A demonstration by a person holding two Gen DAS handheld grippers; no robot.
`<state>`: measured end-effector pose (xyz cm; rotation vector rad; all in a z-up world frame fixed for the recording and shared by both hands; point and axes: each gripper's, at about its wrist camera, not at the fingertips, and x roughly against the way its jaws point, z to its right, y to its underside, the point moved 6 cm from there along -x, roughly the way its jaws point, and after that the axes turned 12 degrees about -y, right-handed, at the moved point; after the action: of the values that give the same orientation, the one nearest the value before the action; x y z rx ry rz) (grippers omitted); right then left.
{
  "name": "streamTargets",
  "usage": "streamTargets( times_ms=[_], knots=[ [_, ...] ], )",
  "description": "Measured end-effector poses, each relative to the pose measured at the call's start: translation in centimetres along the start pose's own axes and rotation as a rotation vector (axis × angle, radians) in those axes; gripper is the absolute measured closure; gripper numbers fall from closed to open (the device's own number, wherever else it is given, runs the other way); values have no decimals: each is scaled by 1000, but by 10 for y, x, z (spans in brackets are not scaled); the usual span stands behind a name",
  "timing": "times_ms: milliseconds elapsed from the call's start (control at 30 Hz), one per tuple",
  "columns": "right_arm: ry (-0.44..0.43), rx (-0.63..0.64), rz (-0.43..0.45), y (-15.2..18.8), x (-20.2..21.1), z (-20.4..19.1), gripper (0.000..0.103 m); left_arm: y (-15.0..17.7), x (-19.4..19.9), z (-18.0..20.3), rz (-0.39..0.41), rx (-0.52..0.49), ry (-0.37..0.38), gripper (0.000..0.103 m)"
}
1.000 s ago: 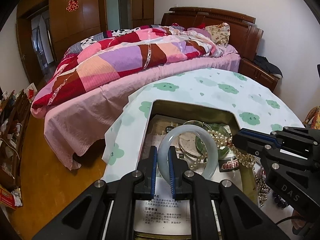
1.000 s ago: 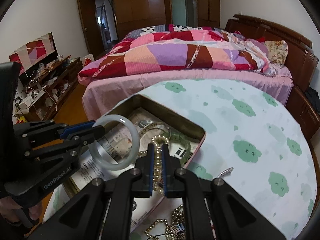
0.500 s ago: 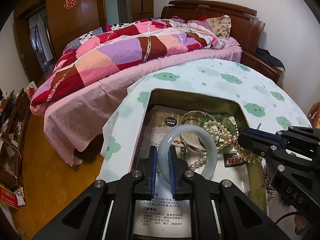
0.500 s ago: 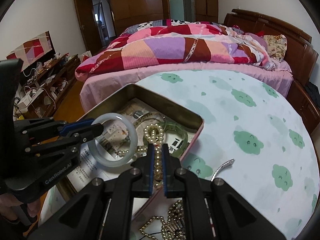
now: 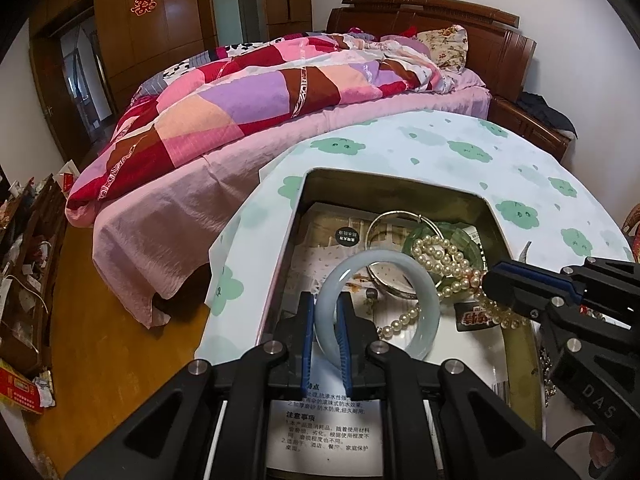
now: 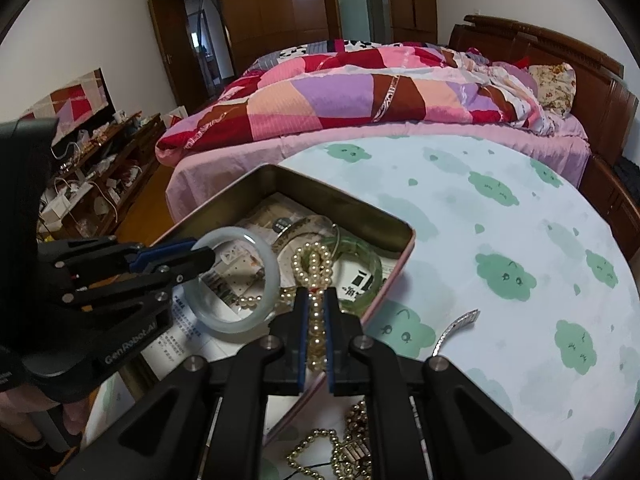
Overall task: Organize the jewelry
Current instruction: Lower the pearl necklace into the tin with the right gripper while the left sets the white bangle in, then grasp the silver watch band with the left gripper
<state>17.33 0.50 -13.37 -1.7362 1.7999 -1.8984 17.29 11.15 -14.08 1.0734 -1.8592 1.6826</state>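
Item: jewelry sorting, placement stage, both pieces poised over the open tin (image 5: 486,216) on your table (image 6: 500,216). Your left claw (image 5: 325,332) is pinched narrow on the rim of the pale jade bangle (image 5: 424,300), which stands tilted above the printed leaflets (image 5: 332,428) lining the tin. Your right claw (image 6: 315,336) is clamped nearly closed on the pearl strand (image 6: 312,264), whose loop drapes forward onto the green bangle (image 6: 370,264) and silver bangle (image 5: 390,218) already inside. Judged step: depositing the two held pieces in the tin. Next move, by estimate: lower each piece until it rests on the leaflets, then release; set the pale bangle flat in the nearer, barer part so it does not knock the green one, and mind that a pearl loop runs under its ring. Edges: the tin's metal walls rise all round, and the right claw sits just at the near-right wall. Open room: broad cloud-print cloth to the right, holding only a small silver strip (image 6: 456,326); gold bead chains (image 6: 320,452) lie heaped beside the tin, near you.
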Motion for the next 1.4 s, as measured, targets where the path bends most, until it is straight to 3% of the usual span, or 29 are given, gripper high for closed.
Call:
streamTargets(
  times_ms=[67,133,167,200,233,267,300,467,633,800,1067,1267,1400],
  knots=[
    [-12,-2,2,0,1,0,90,0,1,0,-4,6,1,91],
    [-24,-5,11,0,4,0,80,-3,9,2,13,7,5,90],
    [-38,-8,15,0,6,-1,72,-4,12,2,22,7,-1,83],
    [-57,-13,18,1,7,-2,61,-6,17,1,32,8,-8,66],
    [-66,-13,25,1,11,-2,55,-7,22,1,43,12,-13,54],
    [-62,-4,33,2,17,-2,49,-8,29,-1,66,18,-12,34],
    [-53,4,48,3,24,-2,44,-10,38,-3,94,29,-19,25],
    [-59,-86,82,16,59,29,37,-8,55,1,115,60,22,24],
    [56,-164,92,46,94,74,35,3,64,23,119,55,49,24],
    [152,-224,104,79,119,109,35,13,72,57,121,-5,66,24],
    [163,-272,100,103,118,126,31,19,85,118,152,-149,82,24],
    [163,-283,139,105,121,130,30,20,60,159,97,-268,109,58],
    [156,-299,146,106,121,132,28,25,42,167,51,-285,111,61]
  ],
)
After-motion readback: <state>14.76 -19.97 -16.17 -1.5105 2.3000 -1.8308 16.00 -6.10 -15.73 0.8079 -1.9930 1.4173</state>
